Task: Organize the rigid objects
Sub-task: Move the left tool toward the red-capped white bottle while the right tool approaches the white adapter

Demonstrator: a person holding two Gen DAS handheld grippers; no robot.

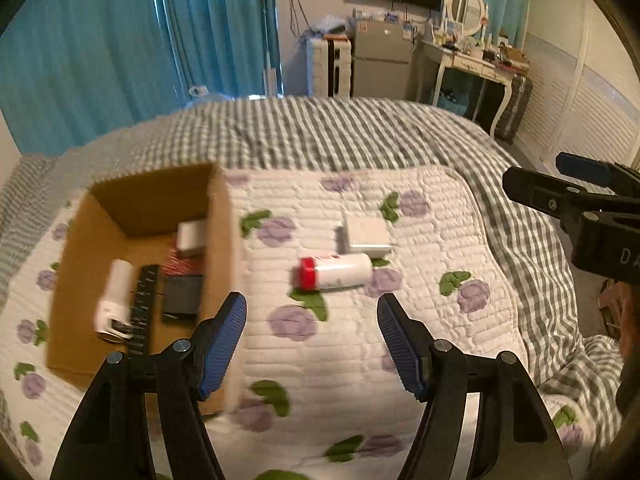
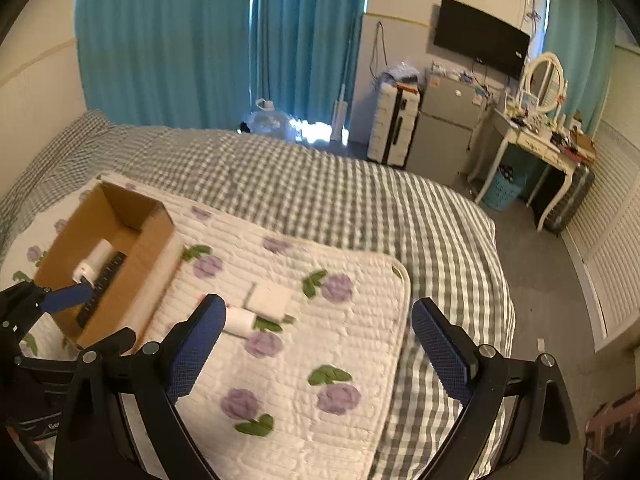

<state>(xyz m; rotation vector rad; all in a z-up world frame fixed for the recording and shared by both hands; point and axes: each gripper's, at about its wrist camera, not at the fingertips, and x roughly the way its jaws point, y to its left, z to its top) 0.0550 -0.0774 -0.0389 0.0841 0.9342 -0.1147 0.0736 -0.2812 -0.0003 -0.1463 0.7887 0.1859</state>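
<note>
A white bottle with a red cap (image 1: 334, 272) lies on its side on the flowered quilt, with a white box (image 1: 366, 234) just behind it. A cardboard box (image 1: 100, 224) at the left holds a white bottle (image 1: 116, 296), a black remote (image 1: 142, 308), a dark flat case (image 1: 182, 298) and a small white box (image 1: 192, 236). My left gripper (image 1: 312, 320) is open and empty, just in front of the red-capped bottle. My right gripper (image 2: 316, 320) is open and empty above the quilt, to the right of the bottle (image 2: 240, 320) and white box (image 2: 268, 300).
The quilt (image 2: 304, 360) lies on a grey checked bed (image 2: 320, 192). The cardboard box (image 2: 124, 260) sits at the quilt's left end. Beyond the bed stand blue curtains, a suitcase (image 2: 394, 128), a small fridge (image 2: 440, 128) and a dressing table (image 2: 532, 140).
</note>
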